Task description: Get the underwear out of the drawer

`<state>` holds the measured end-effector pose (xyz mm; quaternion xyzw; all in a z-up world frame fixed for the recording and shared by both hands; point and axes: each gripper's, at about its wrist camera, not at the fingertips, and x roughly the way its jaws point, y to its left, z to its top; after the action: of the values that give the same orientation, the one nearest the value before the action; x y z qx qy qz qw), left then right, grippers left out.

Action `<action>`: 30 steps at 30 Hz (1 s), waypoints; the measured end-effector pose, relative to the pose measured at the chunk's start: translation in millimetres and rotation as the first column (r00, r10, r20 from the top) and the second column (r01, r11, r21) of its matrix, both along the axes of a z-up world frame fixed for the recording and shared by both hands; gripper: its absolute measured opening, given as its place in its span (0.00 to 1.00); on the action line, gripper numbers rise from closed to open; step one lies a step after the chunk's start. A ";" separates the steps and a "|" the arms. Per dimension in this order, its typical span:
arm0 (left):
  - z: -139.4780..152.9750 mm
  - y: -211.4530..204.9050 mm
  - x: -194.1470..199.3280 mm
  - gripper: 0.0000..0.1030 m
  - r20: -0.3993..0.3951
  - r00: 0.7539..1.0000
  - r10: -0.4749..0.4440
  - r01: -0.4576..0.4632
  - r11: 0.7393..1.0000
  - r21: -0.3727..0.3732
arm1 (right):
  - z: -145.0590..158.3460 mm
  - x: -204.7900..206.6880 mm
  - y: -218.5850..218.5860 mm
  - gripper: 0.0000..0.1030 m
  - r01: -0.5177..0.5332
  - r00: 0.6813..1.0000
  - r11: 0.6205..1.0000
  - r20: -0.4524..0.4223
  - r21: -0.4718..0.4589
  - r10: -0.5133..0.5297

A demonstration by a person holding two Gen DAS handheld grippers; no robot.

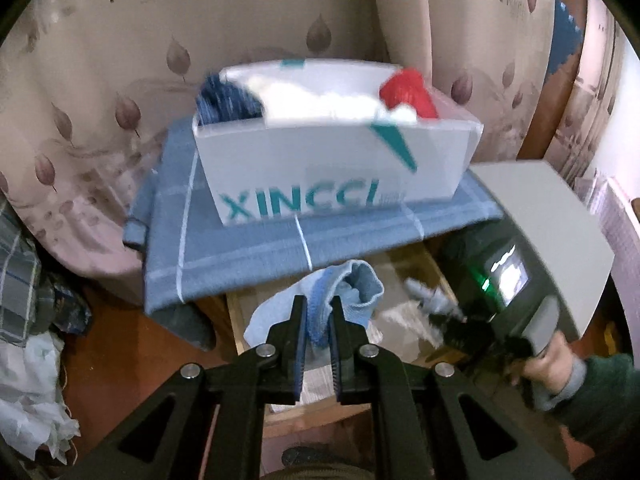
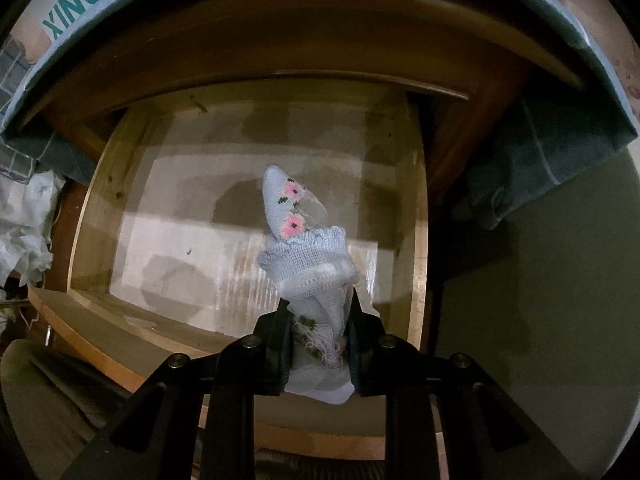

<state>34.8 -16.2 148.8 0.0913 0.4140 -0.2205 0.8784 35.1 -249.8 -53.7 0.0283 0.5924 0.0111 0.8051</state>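
Pinching a light blue garment [image 1: 352, 292], your left gripper [image 1: 318, 320] carries it above the open wooden drawer [image 2: 416, 216], ready for unloading. Your right gripper [image 2: 320, 320] is clamped on a pale knitted piece with pink flowers [image 2: 296, 232] over that drawer's bare floor. Beyond the drawer, a white XINCCL box [image 1: 320, 160] sits on a blue checked cloth [image 1: 248, 248], overhanging the drawer and crowding any lift.

grippers [image 1: 318, 316]: 2 | socks [image 2: 304, 240]: 2 | drawer [image 2: 416, 216]: 1 | box [image 1: 332, 160]: 1
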 end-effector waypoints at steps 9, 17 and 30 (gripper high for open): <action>92.9 -2.9 14.5 0.09 0.149 0.989 0.024 -0.018 0.999 -0.042 | -0.3 0.4 2.2 0.20 0.000 1.000 1.000 0.000 -0.008 0.000; 142.9 -27.7 50.3 0.08 0.231 0.972 0.054 -0.038 0.997 -0.073 | -0.8 0.9 3.0 0.20 -0.001 1.000 1.000 0.000 -0.008 0.001; 119.0 -65.6 124.7 0.04 0.209 0.971 0.121 -0.095 0.987 -0.128 | 0.6 1.4 0.1 0.20 0.010 1.000 1.000 -0.003 0.021 -0.010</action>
<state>159.5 -81.8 267.8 0.0402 0.3070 -0.1850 0.9327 36.5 -249.7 -53.0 0.0397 0.5934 0.0130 0.8039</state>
